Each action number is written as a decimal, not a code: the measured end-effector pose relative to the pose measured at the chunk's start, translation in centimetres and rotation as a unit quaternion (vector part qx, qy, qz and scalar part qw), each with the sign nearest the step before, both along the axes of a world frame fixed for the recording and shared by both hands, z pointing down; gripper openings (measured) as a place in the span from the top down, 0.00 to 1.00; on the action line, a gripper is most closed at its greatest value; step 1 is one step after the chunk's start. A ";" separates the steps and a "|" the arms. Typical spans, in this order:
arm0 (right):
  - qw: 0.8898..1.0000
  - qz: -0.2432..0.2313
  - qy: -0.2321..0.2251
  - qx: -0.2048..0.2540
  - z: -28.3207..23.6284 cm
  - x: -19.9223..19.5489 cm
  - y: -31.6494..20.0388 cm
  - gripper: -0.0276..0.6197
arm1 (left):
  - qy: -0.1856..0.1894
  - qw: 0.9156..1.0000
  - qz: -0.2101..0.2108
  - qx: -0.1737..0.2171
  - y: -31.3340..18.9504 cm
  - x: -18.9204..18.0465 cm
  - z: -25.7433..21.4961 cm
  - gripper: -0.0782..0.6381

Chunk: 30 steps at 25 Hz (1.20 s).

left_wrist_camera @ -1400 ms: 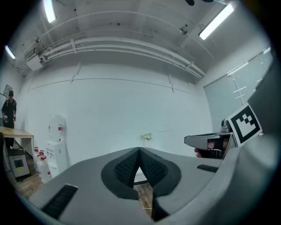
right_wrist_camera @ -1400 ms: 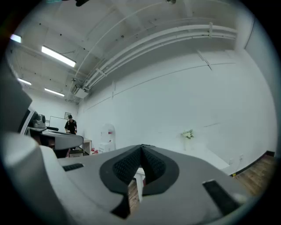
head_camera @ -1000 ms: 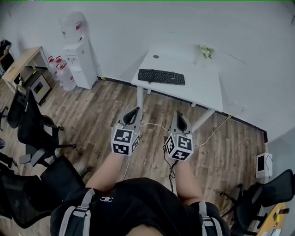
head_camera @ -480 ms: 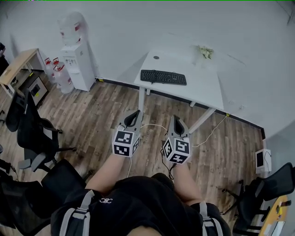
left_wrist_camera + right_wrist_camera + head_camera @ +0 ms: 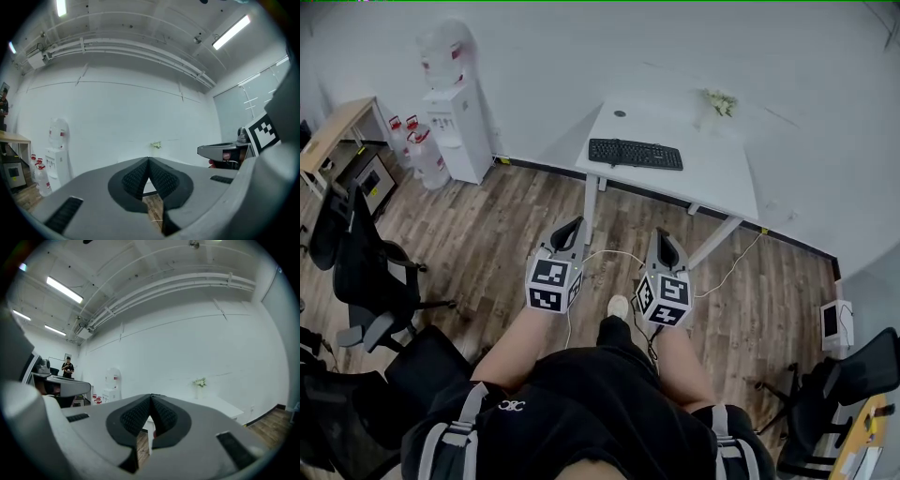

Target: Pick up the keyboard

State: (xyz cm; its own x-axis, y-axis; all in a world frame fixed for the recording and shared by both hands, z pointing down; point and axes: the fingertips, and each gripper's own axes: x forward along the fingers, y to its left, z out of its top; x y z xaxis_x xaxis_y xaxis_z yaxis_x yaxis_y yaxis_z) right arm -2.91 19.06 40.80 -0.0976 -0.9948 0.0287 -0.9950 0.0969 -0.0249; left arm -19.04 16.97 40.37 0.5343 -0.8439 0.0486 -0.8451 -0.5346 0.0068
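A black keyboard (image 5: 635, 154) lies on a white desk (image 5: 712, 173) against the far wall, well ahead of both grippers. My left gripper (image 5: 574, 225) and my right gripper (image 5: 662, 234) are held level above the wooden floor, side by side, short of the desk. Both are shut with nothing between their jaws. In the left gripper view the left gripper (image 5: 149, 161) has its pads pressed together; in the right gripper view the right gripper (image 5: 151, 397) does too. The keyboard is hidden in both gripper views.
A small plant (image 5: 719, 102) stands at the desk's back. A water dispenser (image 5: 457, 117) with spare bottles (image 5: 417, 141) is at the left wall. Black office chairs (image 5: 366, 262) stand at the left and another chair (image 5: 844, 384) at the right. A cable (image 5: 727, 272) runs across the floor.
The person has stepped toward the desk; a foot now shows between the grippers. Both grippers stayed shut and side by side.
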 end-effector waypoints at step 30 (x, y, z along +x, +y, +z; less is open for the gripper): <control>0.999 -0.011 -0.020 -0.025 2.9 12.1 -38.2 0.95 | -0.015 0.998 -0.032 -0.049 -36.5 11.1 3.8 0.89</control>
